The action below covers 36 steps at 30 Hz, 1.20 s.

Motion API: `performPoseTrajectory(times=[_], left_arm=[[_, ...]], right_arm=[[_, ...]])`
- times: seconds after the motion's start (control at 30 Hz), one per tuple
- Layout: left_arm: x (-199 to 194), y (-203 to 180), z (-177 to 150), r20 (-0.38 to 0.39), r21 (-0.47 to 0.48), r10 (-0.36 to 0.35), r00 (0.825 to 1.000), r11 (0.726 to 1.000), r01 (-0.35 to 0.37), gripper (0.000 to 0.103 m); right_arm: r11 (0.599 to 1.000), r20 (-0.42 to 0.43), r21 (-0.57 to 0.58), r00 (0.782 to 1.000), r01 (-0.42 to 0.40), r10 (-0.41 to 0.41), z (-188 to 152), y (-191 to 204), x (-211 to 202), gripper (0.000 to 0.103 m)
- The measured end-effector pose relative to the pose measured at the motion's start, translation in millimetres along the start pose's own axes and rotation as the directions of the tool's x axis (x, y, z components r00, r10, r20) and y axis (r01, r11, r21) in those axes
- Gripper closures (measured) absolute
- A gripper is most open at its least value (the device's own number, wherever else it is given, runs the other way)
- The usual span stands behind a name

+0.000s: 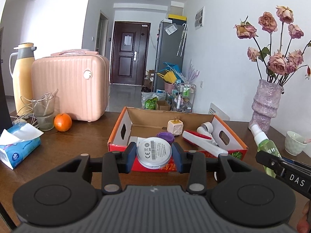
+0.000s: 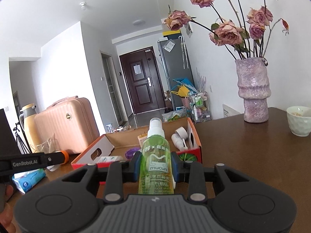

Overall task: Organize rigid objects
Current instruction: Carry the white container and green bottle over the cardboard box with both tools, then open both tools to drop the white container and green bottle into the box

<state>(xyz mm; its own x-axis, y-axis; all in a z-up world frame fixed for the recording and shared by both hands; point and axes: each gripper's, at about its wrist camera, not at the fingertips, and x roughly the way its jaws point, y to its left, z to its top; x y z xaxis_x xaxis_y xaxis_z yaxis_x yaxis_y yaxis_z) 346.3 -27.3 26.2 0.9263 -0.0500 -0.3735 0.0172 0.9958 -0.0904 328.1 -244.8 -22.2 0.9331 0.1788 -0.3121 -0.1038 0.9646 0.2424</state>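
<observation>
The box (image 1: 231, 134), an open cardboard tray with an orange rim, sits on the dark table (image 1: 81, 136) ahead of both your tools, and it already holds a cube plug (image 1: 175, 127), a purple lid (image 1: 165, 136), a red-and-white piece (image 1: 202, 140) and a white cap (image 1: 207, 126). Your left tool (image 1: 153, 154) is clamped on a white puck (image 1: 153, 152), label side toward the camera, gripped at its two edges and held just in front of the box's near wall, seemingly off the table. Your right tool (image 2: 155, 165) is closed around the green spray bottle (image 2: 155, 161), which stands upright between the pads, nozzle up, near the box's near right corner. To my eye you are in the carry step, with both items picked and neither yet over the opening. Next, I would bring the puck forward over the near wall and let it down on the bare cardboard at the left of the floor, where there looks to be room. The bottle is tall for the tray, so judge whether to stand it in a corner or lay it down; standing, it could tip against the cap and the red-and-white piece. Move one tool at a time, since the two are close at the near edge and could knock together. Keep clear of the vase (image 2: 252, 91) and the cup (image 2: 299, 120) toward the table's right side.
</observation>
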Motion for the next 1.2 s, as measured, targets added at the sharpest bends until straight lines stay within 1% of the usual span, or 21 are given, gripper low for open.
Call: performPoseTrajectory(times=[0.23,0.4,0.9,1.2], left_arm=[[24,-6,11,0.004,-0.001,0.01,1.0,1.0,-0.01,0.063],[42,-8,18,0.012,-0.006,0.01,1.0,1.0,-0.01,0.063],[111,-16,36,-0.006,-0.006,0.021,1.0,1.0,-0.021,0.063],[147,-17,41,-0.03,-0.003,0.031,0.999,1.0,-0.031,0.063]], right_arm=[[1.0,0.015,-0.01,1.0,-0.003,0.003,15,5,29,0.073],[1.0,0.02,0.006,1.0,0.003,-0.003,22,2,52,0.073],[1.0,-0.013,0.025,1.0,0.011,-0.011,39,-13,124,0.073],[1.0,-0.032,0.014,0.999,0.014,-0.013,46,-15,158,0.073]])
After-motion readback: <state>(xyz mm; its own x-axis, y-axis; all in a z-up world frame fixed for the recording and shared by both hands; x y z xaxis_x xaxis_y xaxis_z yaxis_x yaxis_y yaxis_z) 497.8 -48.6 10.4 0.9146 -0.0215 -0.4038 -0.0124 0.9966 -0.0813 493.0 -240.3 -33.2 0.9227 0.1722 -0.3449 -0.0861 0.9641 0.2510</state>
